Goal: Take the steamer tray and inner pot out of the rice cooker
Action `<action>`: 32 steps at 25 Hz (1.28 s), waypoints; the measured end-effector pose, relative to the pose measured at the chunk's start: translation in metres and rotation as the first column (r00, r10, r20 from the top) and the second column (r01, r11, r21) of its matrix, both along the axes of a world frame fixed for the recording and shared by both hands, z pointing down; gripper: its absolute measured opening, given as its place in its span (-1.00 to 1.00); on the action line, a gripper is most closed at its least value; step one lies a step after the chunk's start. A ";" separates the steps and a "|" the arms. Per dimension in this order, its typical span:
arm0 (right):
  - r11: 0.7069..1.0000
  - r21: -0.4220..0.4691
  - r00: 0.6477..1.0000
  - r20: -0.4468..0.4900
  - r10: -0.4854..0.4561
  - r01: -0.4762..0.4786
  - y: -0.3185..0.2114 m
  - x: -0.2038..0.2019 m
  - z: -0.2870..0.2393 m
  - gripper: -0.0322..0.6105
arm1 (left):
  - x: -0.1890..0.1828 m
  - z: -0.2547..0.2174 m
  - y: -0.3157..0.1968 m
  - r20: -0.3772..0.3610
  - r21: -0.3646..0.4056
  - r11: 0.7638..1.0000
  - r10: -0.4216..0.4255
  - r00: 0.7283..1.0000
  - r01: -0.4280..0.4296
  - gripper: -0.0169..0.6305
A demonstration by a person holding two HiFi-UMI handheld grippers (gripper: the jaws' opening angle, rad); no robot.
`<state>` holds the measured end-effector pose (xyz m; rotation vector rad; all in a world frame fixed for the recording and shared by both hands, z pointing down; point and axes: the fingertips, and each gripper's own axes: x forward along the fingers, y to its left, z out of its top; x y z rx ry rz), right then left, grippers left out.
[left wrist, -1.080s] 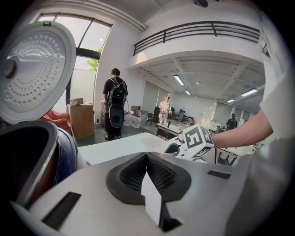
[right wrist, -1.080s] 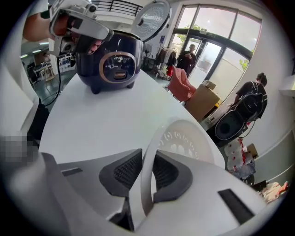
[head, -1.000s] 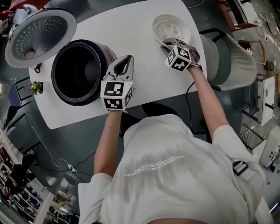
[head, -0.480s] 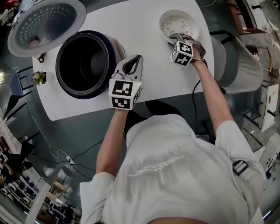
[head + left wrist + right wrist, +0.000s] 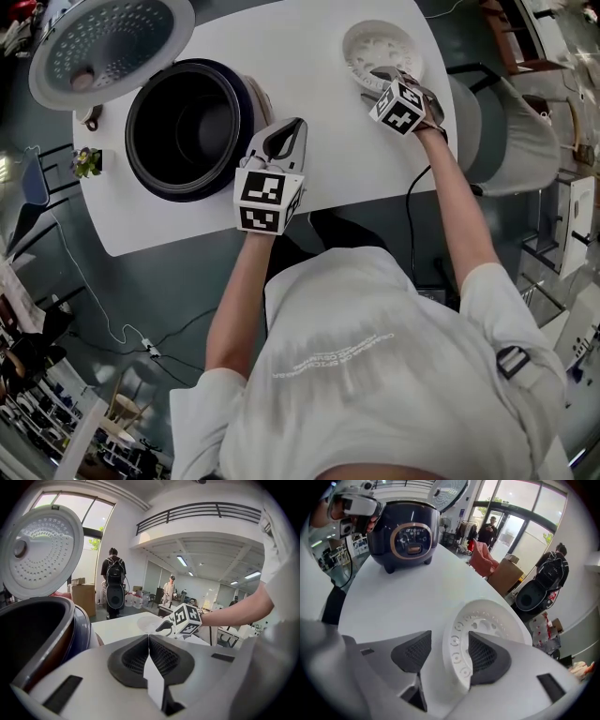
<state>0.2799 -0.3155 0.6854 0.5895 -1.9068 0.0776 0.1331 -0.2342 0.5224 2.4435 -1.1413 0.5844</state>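
Note:
The dark blue rice cooker (image 5: 192, 127) stands on the white table (image 5: 300, 56) with its lid (image 5: 111, 47) swung up; its dark inner pot (image 5: 187, 122) sits inside. The white perforated steamer tray (image 5: 380, 47) rests on the table at the far right. My right gripper (image 5: 377, 82) is at the tray's near rim. In the right gripper view the rim of the tray (image 5: 487, 620) stands between the jaws of the right gripper (image 5: 450, 641), which have just been opening and no longer press on it. My left gripper (image 5: 286, 133) is shut and empty beside the cooker's right side.
A grey chair (image 5: 497, 122) stands just off the table's right edge. A small plant (image 5: 86, 161) sits at the table's left edge by the cooker. Several people (image 5: 115, 588) stand far back in the hall. A cable (image 5: 103, 319) lies on the floor.
The right gripper's cube has tilted a little at the tray's rim. The left gripper keeps its place beside the cooker. The head view has shifted slightly.

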 end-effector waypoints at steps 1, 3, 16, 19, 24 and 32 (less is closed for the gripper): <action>1.000 -0.004 0.999 0.024 0.023 -0.022 0.003 -0.002 -0.006 -0.07 | -0.001 -0.003 0.001 -0.002 0.008 1.000 0.005 1.000 -0.005 -0.90; 0.997 -0.007 0.994 0.081 0.074 -0.074 0.010 -0.006 -0.021 -0.03 | -0.002 -0.012 0.005 -0.006 0.024 0.999 0.023 1.000 -0.023 -0.90; 0.904 0.070 0.781 0.534 0.324 -0.422 0.035 -0.031 -0.190 0.02 | -0.033 -0.104 0.014 -0.074 0.211 0.973 0.115 0.991 -0.098 -0.87; 0.884 0.106 0.733 0.607 0.306 -0.456 0.039 -0.038 -0.229 0.02 | -0.051 -0.121 0.008 -0.065 0.255 0.962 0.115 0.991 -0.095 -0.81; 0.856 0.172 0.684 0.685 0.251 -0.487 0.050 -0.063 -0.290 0.02 | -0.096 -0.150 0.000 -0.040 0.314 0.947 0.087 0.995 -0.070 -0.71; 0.850 0.230 0.664 0.728 0.173 -0.474 0.060 -0.111 -0.343 0.02 | -0.172 -0.190 -0.004 -0.046 0.386 0.922 -0.007 0.999 0.024 -0.61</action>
